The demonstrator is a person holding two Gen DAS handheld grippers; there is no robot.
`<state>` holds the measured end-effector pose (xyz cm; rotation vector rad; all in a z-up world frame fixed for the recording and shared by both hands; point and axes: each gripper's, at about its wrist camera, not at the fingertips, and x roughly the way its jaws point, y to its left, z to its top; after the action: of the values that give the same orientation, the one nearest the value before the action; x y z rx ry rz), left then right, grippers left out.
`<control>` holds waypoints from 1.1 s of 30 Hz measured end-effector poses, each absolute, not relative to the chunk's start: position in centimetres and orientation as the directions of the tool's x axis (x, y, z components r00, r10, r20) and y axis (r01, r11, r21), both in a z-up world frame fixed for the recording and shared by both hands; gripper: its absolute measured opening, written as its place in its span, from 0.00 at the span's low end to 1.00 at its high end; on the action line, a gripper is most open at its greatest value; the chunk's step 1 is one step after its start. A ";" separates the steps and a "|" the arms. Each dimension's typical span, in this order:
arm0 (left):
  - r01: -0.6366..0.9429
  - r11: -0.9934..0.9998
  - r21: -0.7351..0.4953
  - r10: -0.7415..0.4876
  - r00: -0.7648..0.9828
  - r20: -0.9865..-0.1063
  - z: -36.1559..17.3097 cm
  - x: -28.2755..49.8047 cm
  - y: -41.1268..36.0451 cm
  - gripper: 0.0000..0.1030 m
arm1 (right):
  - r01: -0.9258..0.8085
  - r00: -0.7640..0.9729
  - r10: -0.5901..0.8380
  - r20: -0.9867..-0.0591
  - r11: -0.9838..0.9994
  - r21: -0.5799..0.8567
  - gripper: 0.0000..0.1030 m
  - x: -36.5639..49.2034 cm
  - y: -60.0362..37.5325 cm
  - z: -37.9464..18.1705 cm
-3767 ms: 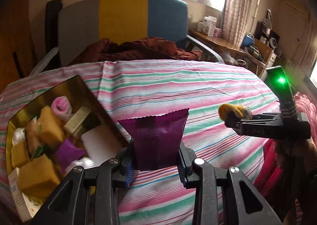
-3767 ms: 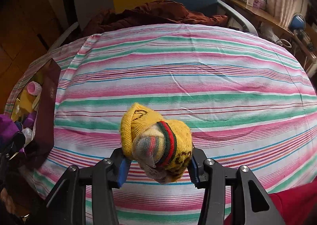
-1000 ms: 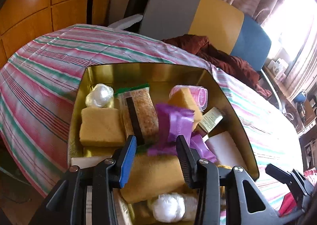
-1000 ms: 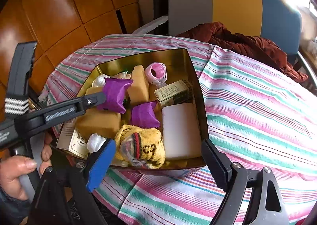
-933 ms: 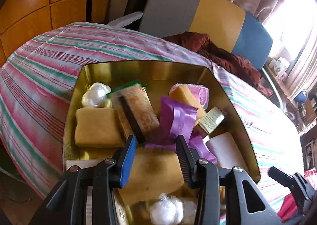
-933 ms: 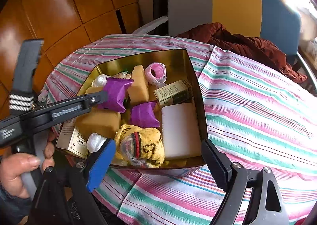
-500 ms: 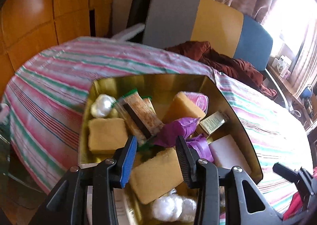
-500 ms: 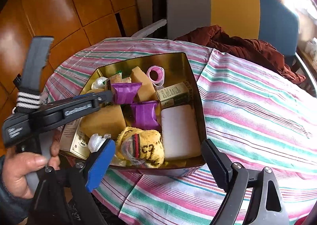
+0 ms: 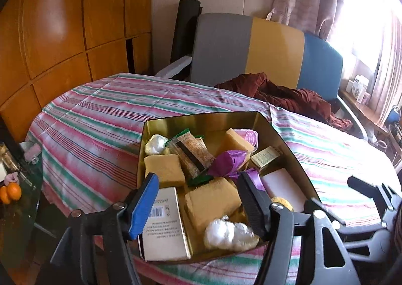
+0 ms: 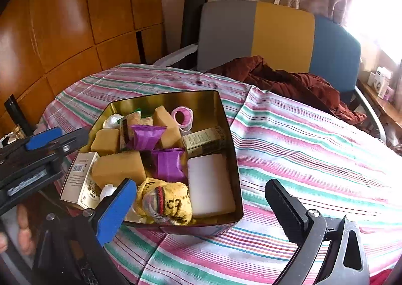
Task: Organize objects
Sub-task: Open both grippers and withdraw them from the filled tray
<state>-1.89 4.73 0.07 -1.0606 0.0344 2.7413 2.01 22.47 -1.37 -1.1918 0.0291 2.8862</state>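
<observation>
A gold tin box (image 9: 201,121) (image 10: 226,119) sits on the striped tablecloth, filled with several items. A purple packet (image 9: 227,163) (image 10: 147,135) lies on top of the pile, a second purple packet (image 10: 169,164) beside it. The yellow knitted sock (image 10: 163,200) lies at the box's near end. My left gripper (image 9: 197,199) is open and empty above the box's near edge; it also shows in the right wrist view (image 10: 42,144). My right gripper (image 10: 198,209) is open and empty, just in front of the box.
Yellow sponges (image 9: 213,200), a white block (image 10: 209,182), small cartons (image 9: 163,229), a pink tape roll (image 10: 182,116) and white balls (image 9: 226,233) fill the box. A striped chair (image 9: 263,56) with a brown cloth (image 9: 284,99) stands behind the table. A side table with oranges (image 9: 10,192) is at left.
My left gripper let go of the purple packet, which now lies in the box, and drew back with its jaws wider. My right gripper stays open; the sock lies in the box.
</observation>
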 end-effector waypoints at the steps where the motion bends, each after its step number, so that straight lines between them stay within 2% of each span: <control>1: -0.194 -0.980 -0.049 0.177 -0.725 -0.666 0.1 -1.6 4.8 0.67 | -0.026 -0.708 0.015 -0.706 -1.000 0.005 1.00 2.0 22.6 -1.4; 7: -0.131 -0.991 0.031 0.083 -0.775 -0.626 0.8 0.3 5.3 0.68 | -0.038 -0.712 0.025 -0.702 -0.999 0.003 1.00 2.0 22.6 -1.4; 13: -0.031 -0.998 0.053 -0.004 -0.828 -0.561 1.9 1.4 5.1 0.68 | -0.080 -0.734 0.045 -0.678 -0.997 0.020 1.00 3.0 23.2 -1.6; 20: -0.040 -0.999 -0.022 0.045 -0.759 -0.650 0.5 0.1 4.3 0.67 | -0.078 -0.740 0.062 -0.670 -0.997 -0.006 1.00 2.2 23.4 -1.5; 24: -0.022 -0.999 -0.046 0.048 -0.745 -0.665 -0.1 -0.3 3.7 0.64 | -0.075 -0.741 0.053 -0.669 -0.997 0.004 1.00 2.1 23.3 -1.4; 28: -0.026 -0.997 -0.074 0.069 -0.736 -0.674 -0.4 -0.6 3.4 0.56 | -0.069 -0.732 0.047 -0.680 -0.998 0.006 1.00 1.9 23.0 -1.9; 33: -0.026 -0.998 -0.057 0.057 -0.743 -0.667 -0.6 -0.7 3.3 0.51 | -0.061 -0.728 0.045 -0.684 -0.998 -0.001 1.00 1.8 22.6 -2.0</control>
<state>-0.70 3.29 -0.60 -1.1090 -0.0677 2.8913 1.78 22.62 -1.99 -1.1344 0.0341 2.8678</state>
